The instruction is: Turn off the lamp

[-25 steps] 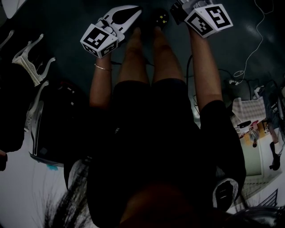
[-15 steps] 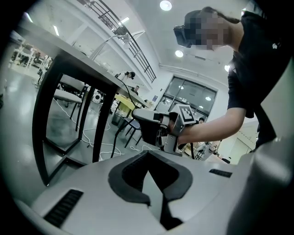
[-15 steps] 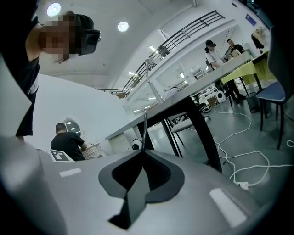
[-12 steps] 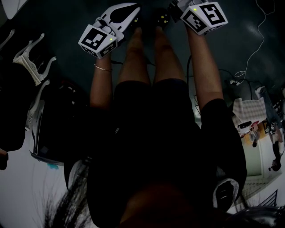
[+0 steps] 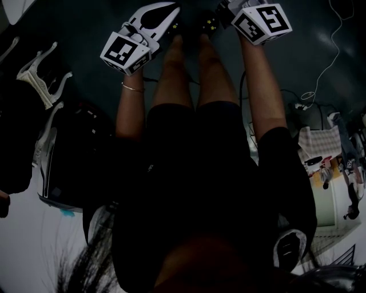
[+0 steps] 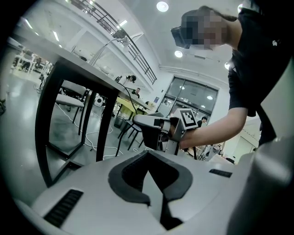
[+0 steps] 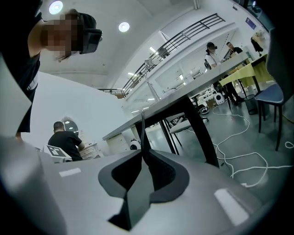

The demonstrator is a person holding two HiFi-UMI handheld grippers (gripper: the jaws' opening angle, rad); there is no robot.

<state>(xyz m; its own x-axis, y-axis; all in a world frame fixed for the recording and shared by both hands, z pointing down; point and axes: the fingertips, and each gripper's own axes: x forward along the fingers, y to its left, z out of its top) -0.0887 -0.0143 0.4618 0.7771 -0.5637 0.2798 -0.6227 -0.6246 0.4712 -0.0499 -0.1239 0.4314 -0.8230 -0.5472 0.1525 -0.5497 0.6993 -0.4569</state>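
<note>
In the dim head view both grippers are held out over the person's knees. My left gripper (image 5: 174,12) is shut, and in its own view the dark pads meet at a point (image 6: 148,154) with nothing in them. My right gripper (image 5: 222,12) points toward it. Its jaws have just been opening a little; the tips (image 7: 142,151) stand a hair apart with nothing pressed between them. A thin dark line rises just beyond those tips; I cannot tell what it is. A thin pale arm (image 6: 108,45) on the table top may be the lamp.
A black-legged table (image 6: 46,114) stands ahead of both grippers, with chairs and loose white cables (image 7: 239,158) on the floor behind it. White frames (image 5: 40,80) and a dark case (image 5: 63,166) lie left of the person. Other people stand in the background.
In the head view both marker cubes have edged slightly toward the top of the frame, the right one also a little leftward. Nothing else differs.
</note>
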